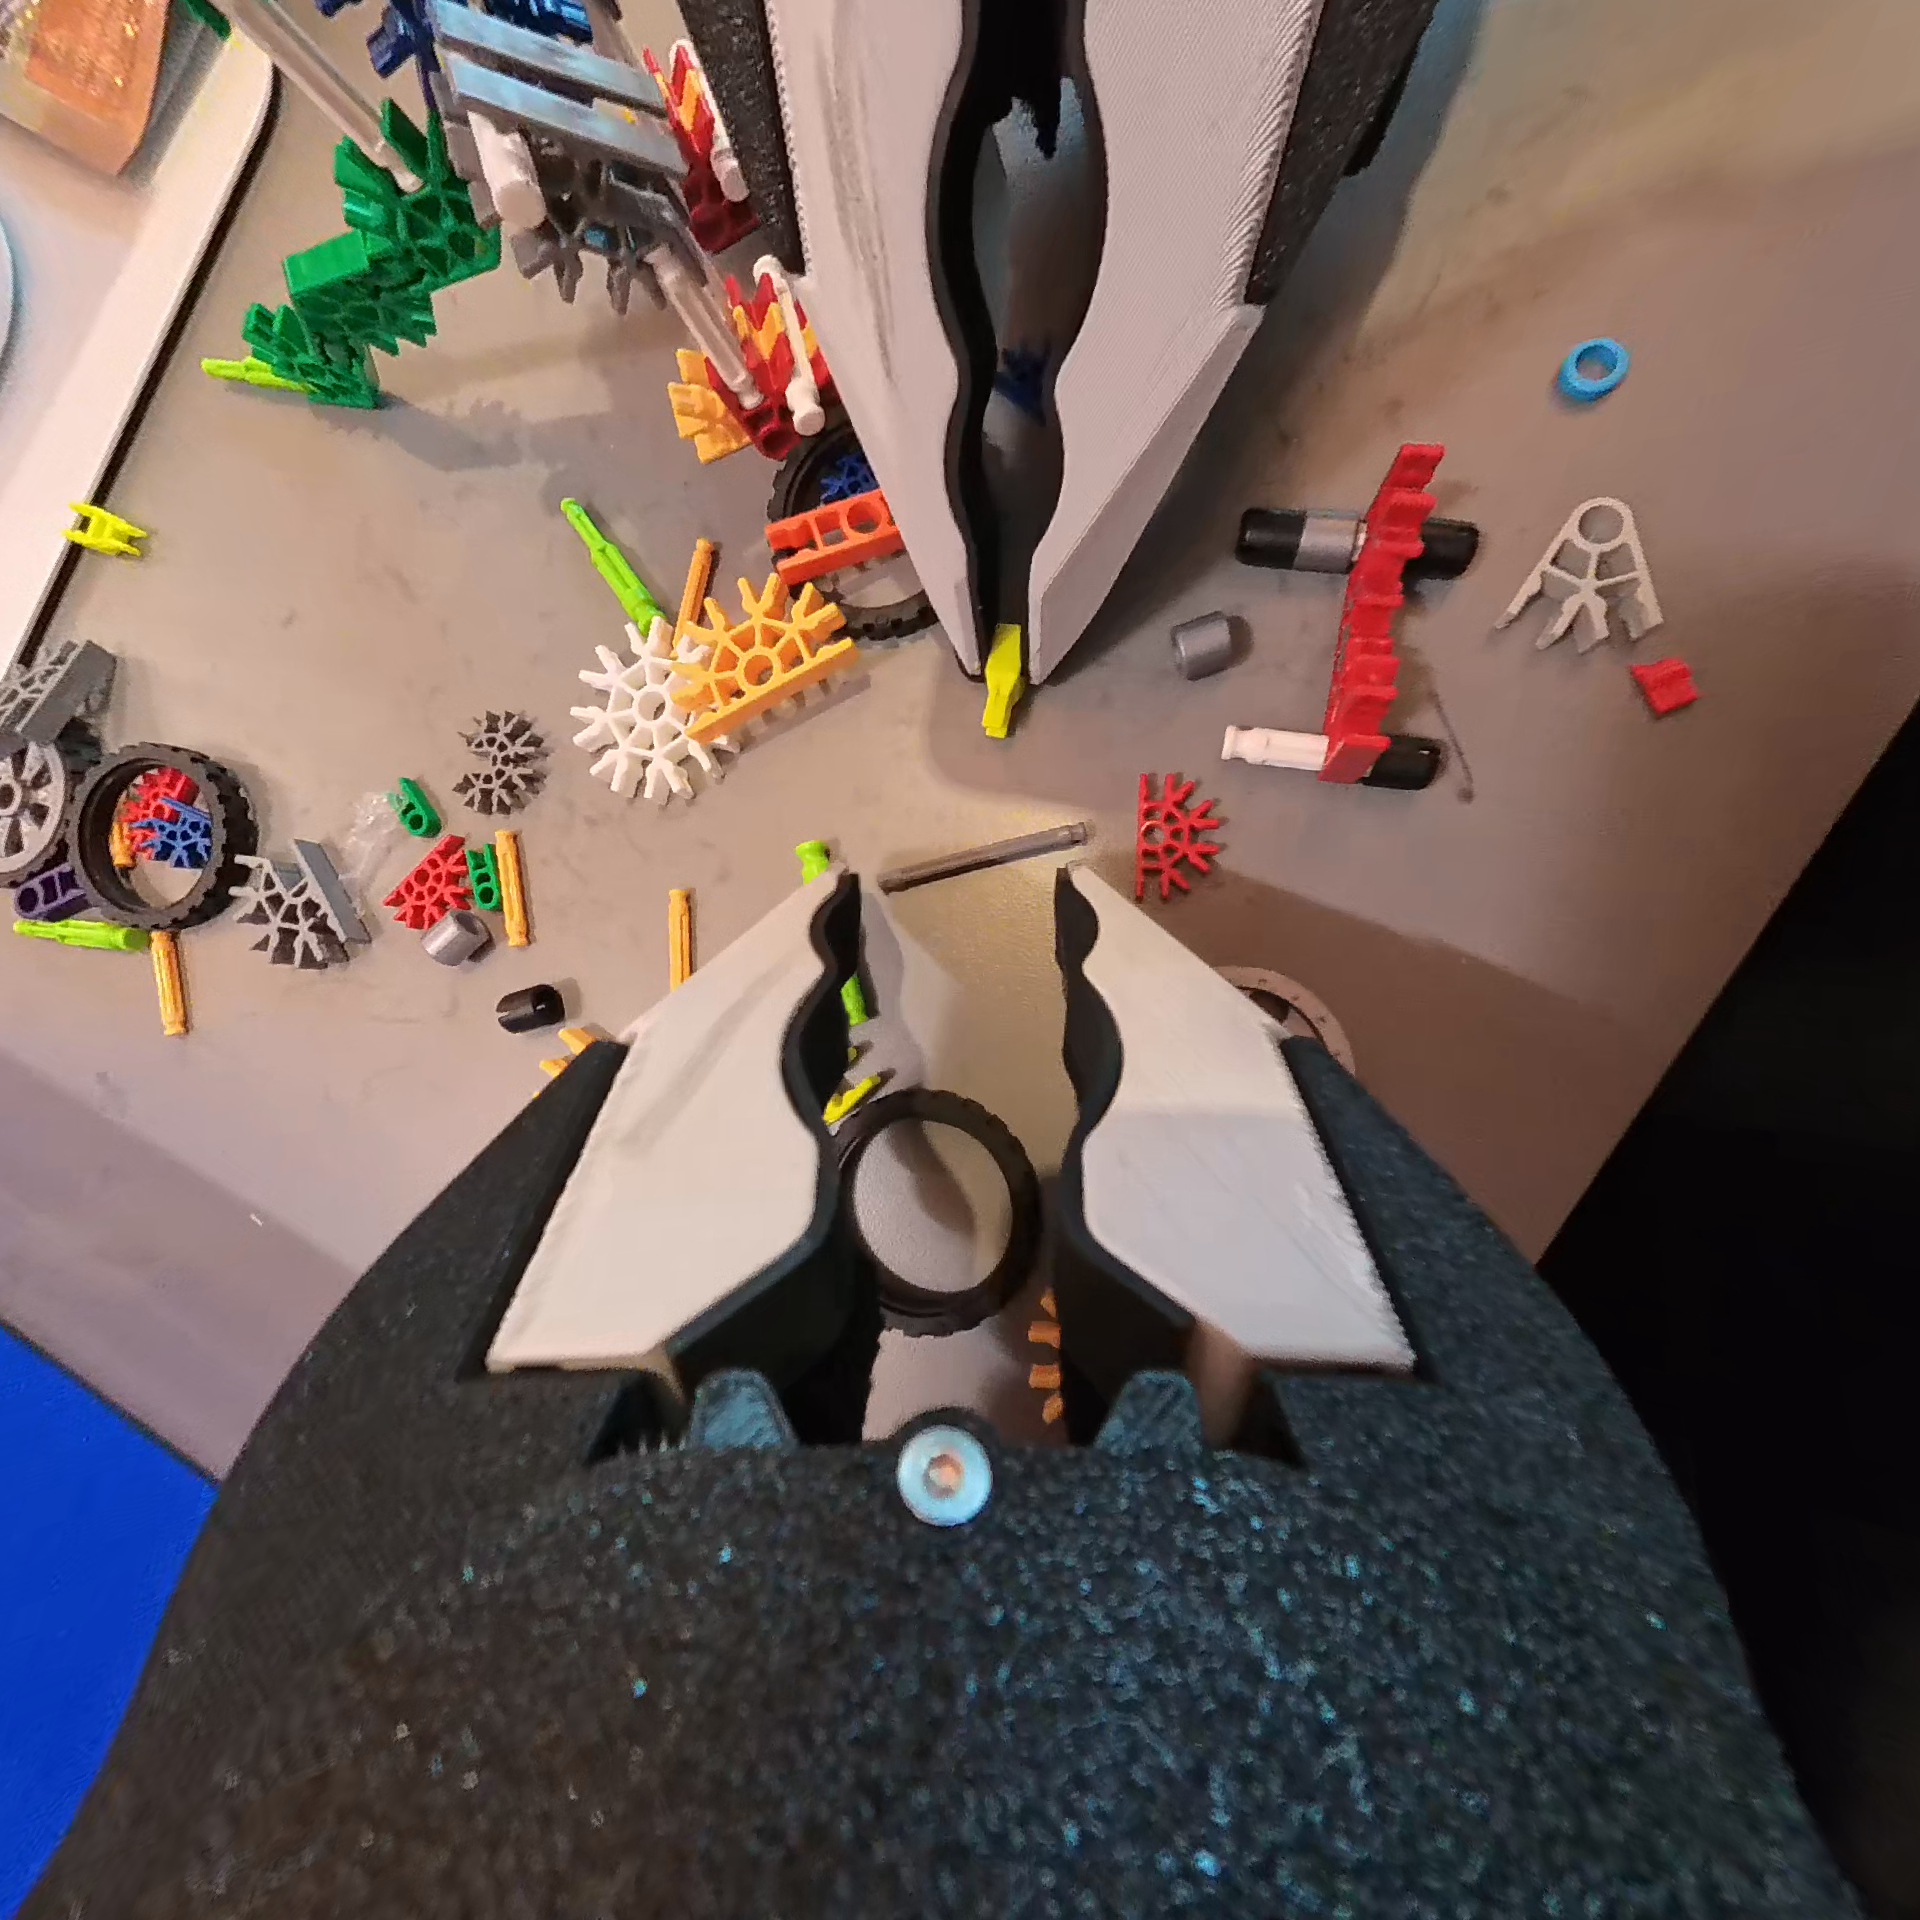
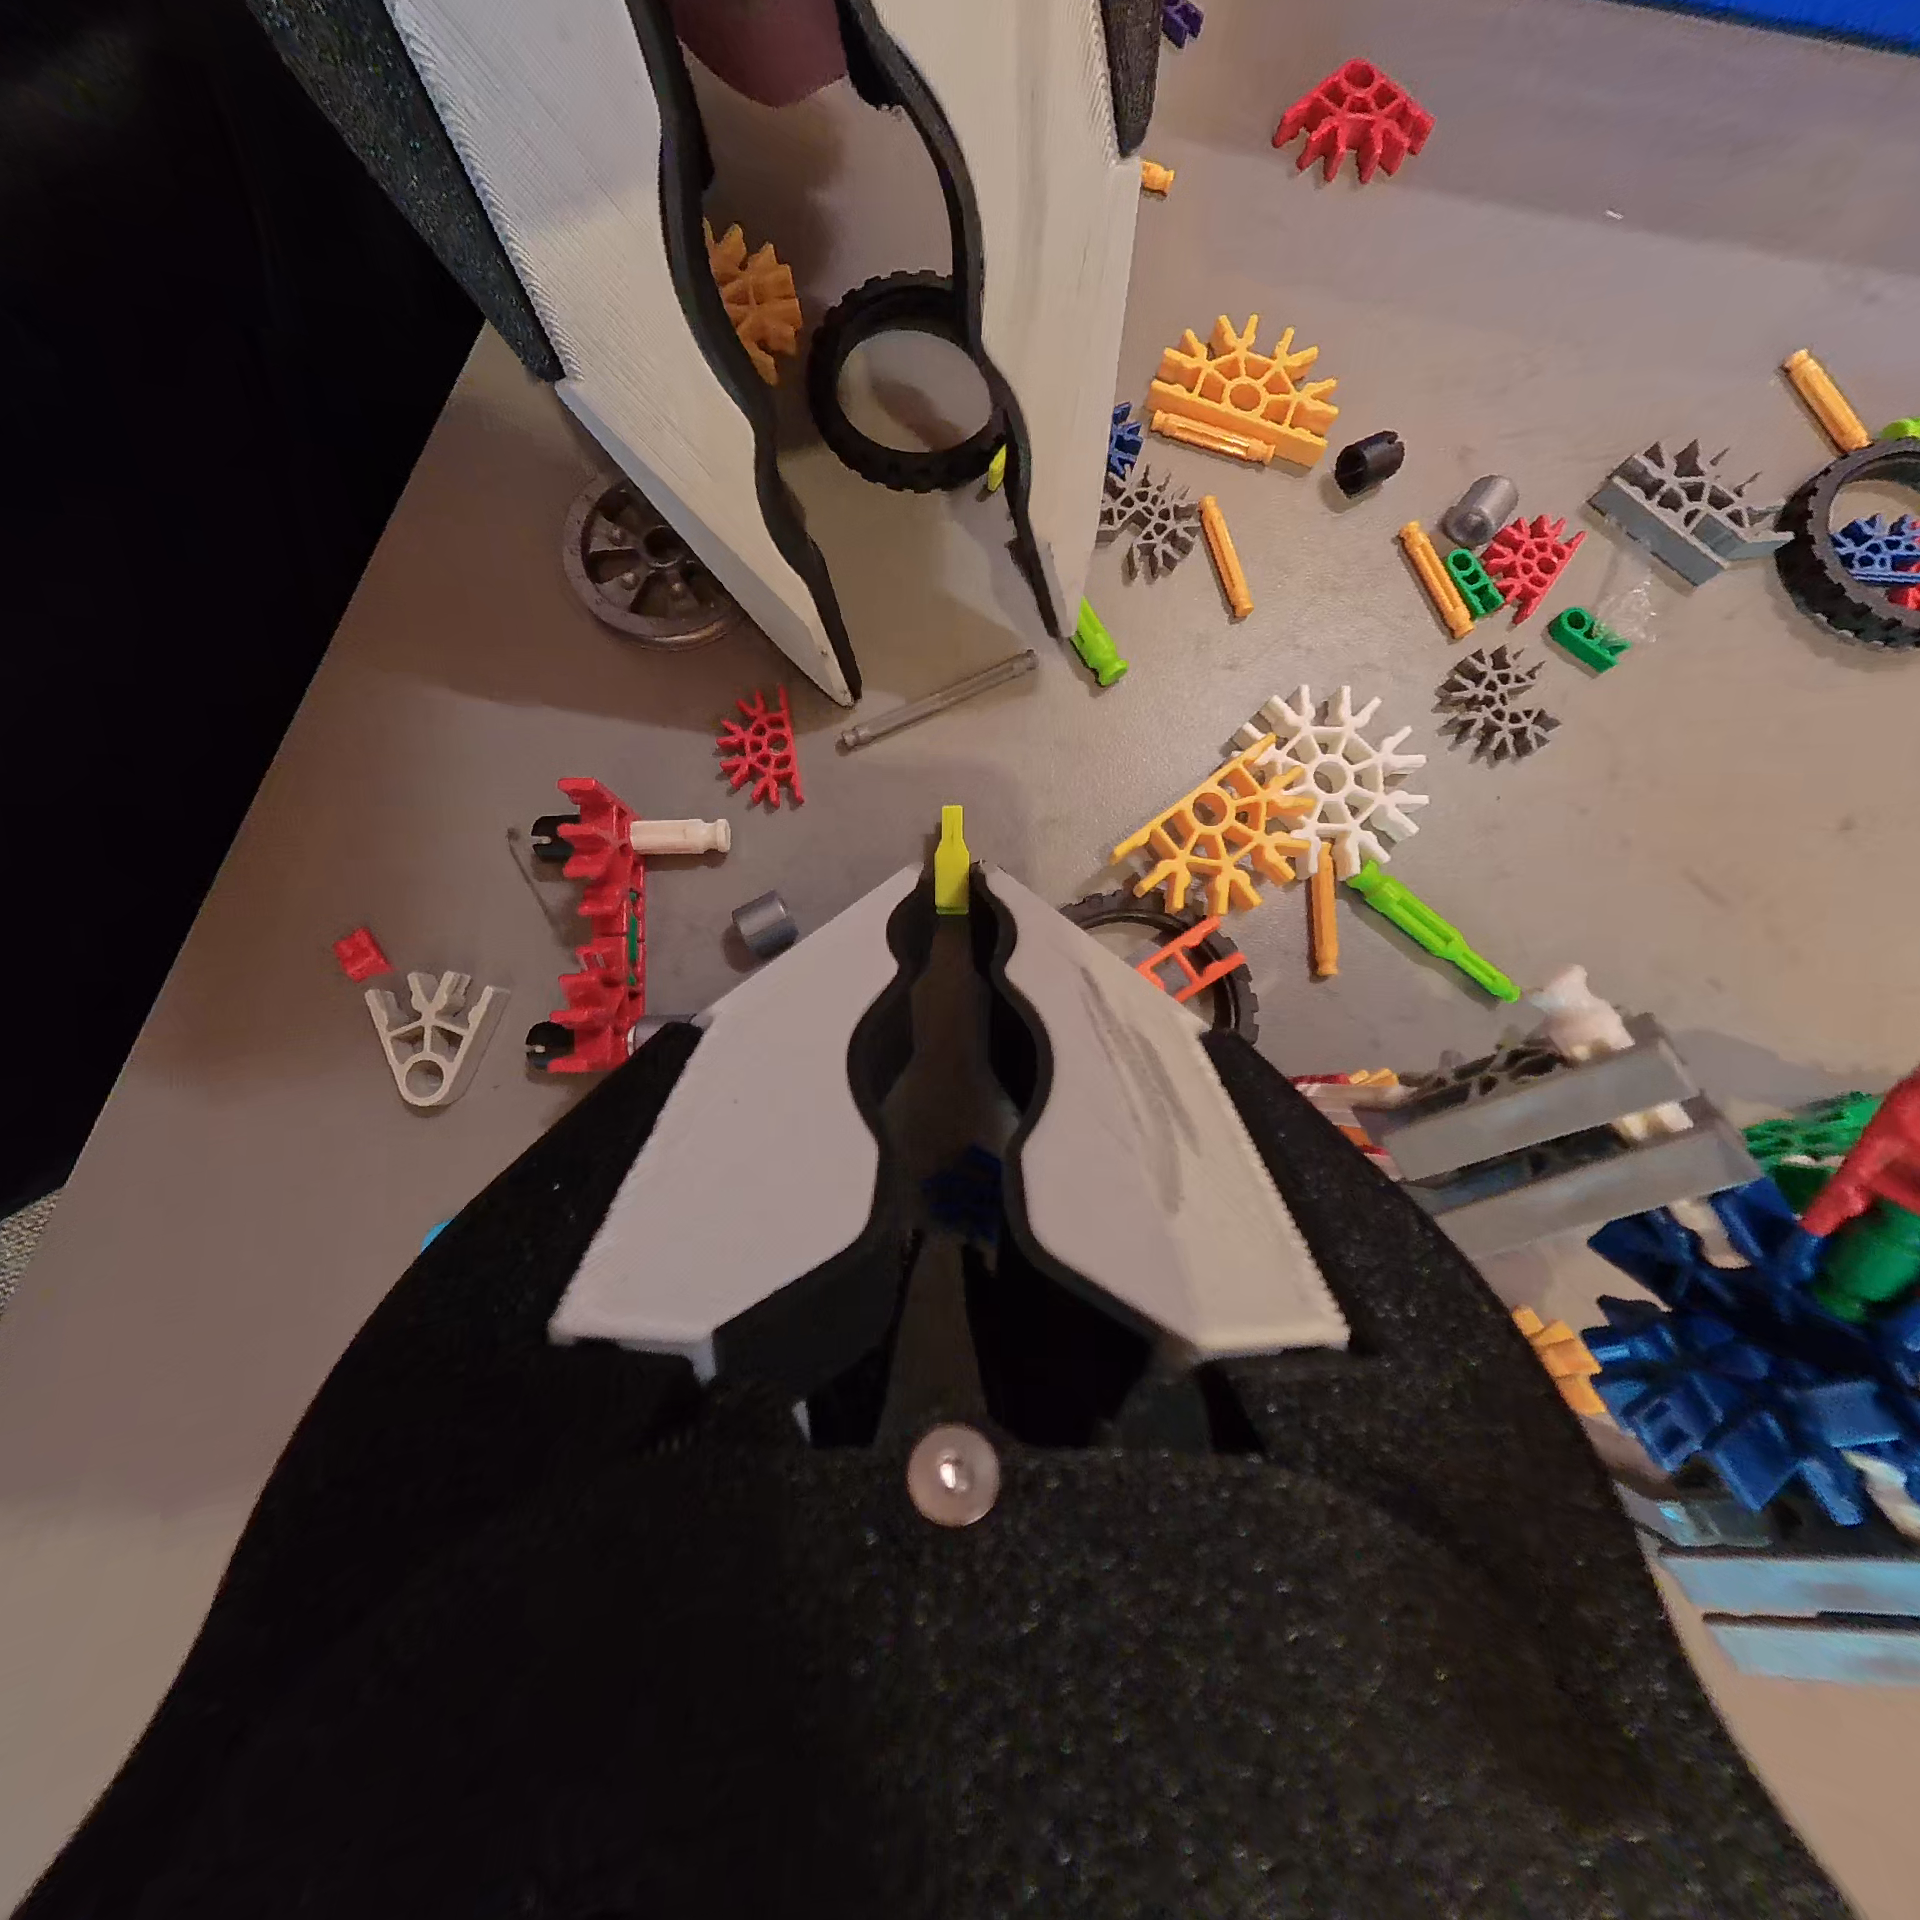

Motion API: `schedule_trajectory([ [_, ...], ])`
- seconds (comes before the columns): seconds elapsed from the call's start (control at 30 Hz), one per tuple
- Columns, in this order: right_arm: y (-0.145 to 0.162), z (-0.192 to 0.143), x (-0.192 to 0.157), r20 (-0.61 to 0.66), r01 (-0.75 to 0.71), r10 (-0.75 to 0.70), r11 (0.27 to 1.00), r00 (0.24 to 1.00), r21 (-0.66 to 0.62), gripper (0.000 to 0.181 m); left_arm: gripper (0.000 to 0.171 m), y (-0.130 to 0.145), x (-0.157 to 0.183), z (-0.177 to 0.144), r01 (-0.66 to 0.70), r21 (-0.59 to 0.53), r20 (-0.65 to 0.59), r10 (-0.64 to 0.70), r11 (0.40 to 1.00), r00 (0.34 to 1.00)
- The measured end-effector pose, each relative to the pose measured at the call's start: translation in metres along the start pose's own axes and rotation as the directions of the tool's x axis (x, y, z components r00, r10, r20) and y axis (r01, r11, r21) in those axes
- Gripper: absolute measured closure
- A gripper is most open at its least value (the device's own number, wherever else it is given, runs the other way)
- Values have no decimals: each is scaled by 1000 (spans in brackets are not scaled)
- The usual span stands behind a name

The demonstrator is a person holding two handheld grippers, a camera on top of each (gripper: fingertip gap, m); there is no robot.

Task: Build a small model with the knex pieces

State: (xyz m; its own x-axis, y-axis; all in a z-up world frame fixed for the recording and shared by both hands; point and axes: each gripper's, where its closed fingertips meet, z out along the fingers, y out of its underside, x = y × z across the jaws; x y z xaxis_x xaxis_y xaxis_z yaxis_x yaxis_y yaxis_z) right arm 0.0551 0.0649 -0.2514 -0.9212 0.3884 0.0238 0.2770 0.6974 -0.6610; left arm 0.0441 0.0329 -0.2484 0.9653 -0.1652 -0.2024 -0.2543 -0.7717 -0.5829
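My right gripper [image 2: 951, 875] is shut on a short yellow-green rod [image 2: 951, 840] that sticks out past its fingertips, just above the grey table [image 2: 1558, 260]. In the left wrist view it comes in from the top [image 1: 1006, 655] with the rod [image 1: 1000, 698] pointing down. My left gripper [image 1: 956, 883] is open and empty, facing the right one. A black tyre ring [image 1: 935, 1205] lies on the table between its fingers and a thin grey rod [image 1: 982, 857] lies at its tips. A blue connector [image 2: 961, 1195] shows in the gap of the right gripper; whether it is held I cannot tell.
Loose construction-toy pieces are scattered around: a white snowflake connector [image 1: 644, 722] with a yellow one [image 1: 764, 665], a red connector strip on black rods [image 1: 1371, 613], a small red connector [image 1: 1174, 836] and a grey wheel hub [image 2: 649, 571]. A built model [image 1: 561, 135] stands at the back. The table edge [image 1: 1714, 1039] is close. The left gripper's tips are roughly 4 cm from the right gripper's. It is some 6 cm from my right tips to the blue connector [image 2: 961, 1195].
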Motion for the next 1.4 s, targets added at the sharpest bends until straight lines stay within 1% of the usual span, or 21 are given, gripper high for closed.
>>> schedule_trajectory([
  [0.1, 0, 0, 0, 3, -5, 5, 1000, 1000, 3, 176, 136, 1, 1, 0, 22, 0, -13, -22, 1000, 1000],
  [0.23, 1, -1, 0, 15, -24, 24, 999, 1000, 22, 176, 136, 0, 4, 1, 91, 6, -31, -90, 996, 995],
  [0.53, 1, -1, 0, 20, -24, 24, 999, 1000, 22, 176, 135, -2, 4, 2, 138, 16, -18, -137, 990, 990],
  [0.93, 1, -1, 0, 19, -21, 21, 1000, 1000, 23, 176, 140, -4, 3, 6, 200, 30, -51, -198, 979, 979],
  [1.1, 1, -1, 0, 22, -24, 23, 999, 999, 25, 176, 142, -5, 5, 6, 153, 35, -47, -152, 988, 987],
  [1.2, 0, -1, 0, 22, -25, 24, 999, 999, 27, 176, 136, -5, 5, 5, 118, 37, -47, -116, 992, 992],
  [1.27, 1, -1, 0, 23, -26, 26, 999, 999, 28, 176, 133, -4, 6, 4, 109, 42, -68, -106, 993, 992],
  [1.4, 1, -1, 0, 23, -28, 27, 999, 999, 27, 176, 134, -1, 0, -3, 85, 46, -75, -81, 995, 994],
])
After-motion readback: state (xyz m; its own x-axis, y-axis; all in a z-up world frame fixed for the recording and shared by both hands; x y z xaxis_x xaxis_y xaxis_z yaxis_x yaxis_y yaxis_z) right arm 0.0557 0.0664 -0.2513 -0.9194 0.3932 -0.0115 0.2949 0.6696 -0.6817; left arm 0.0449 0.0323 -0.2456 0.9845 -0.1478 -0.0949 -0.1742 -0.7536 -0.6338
